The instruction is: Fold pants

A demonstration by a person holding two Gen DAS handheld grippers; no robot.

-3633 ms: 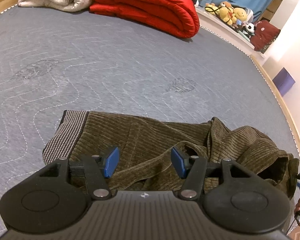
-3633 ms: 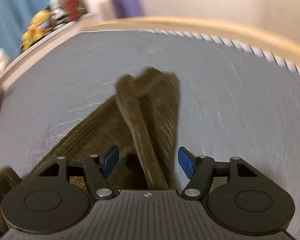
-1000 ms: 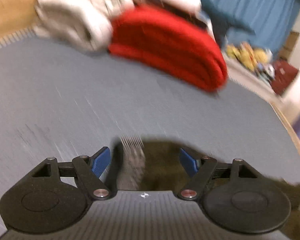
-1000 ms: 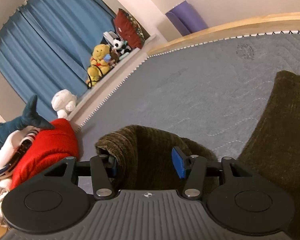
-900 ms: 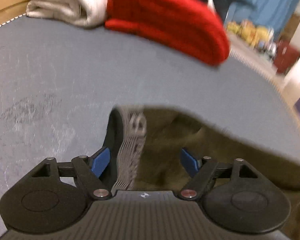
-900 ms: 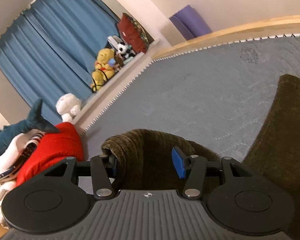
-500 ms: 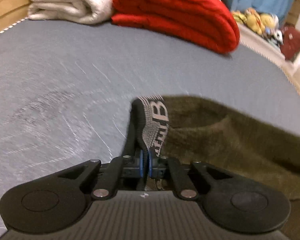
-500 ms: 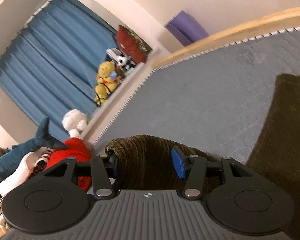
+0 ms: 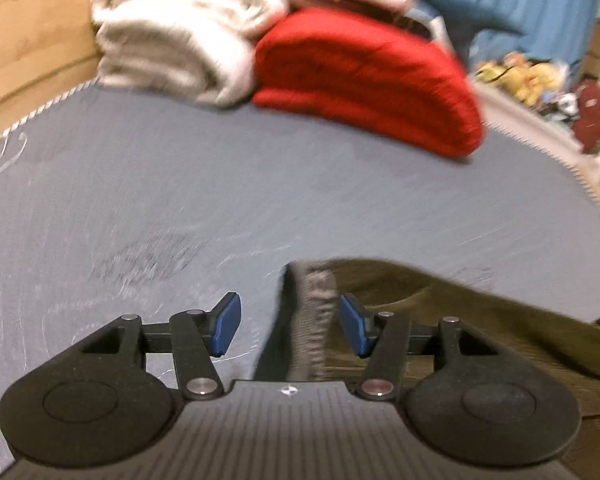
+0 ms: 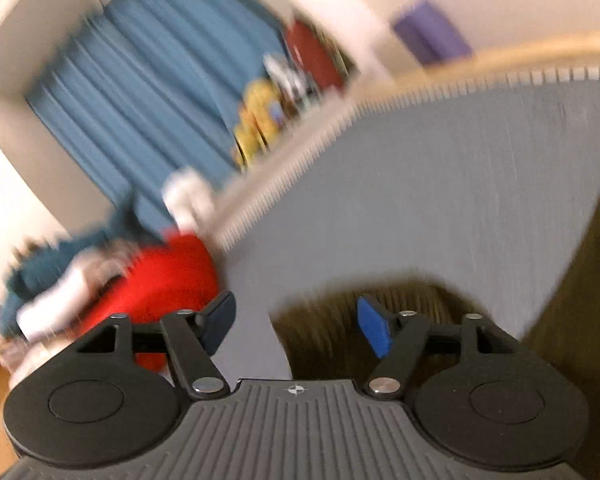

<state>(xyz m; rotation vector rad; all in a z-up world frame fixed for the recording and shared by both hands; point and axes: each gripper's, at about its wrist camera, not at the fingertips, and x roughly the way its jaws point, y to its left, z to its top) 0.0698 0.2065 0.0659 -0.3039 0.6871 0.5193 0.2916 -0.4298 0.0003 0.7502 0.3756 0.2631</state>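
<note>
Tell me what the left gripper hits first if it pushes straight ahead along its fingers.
Probably the grey ribbed waistband of the olive pants: it stands between the open fingers of the left gripper. Beyond it lies bare mattress; blur makes depth uncertain.

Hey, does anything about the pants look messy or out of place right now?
Yes. The waistband stands up on edge between the open left gripper fingers instead of lying flat, and the olive pants beside it are rumpled. A humped fold also sits at the open right gripper. Both views are blurred.
</note>
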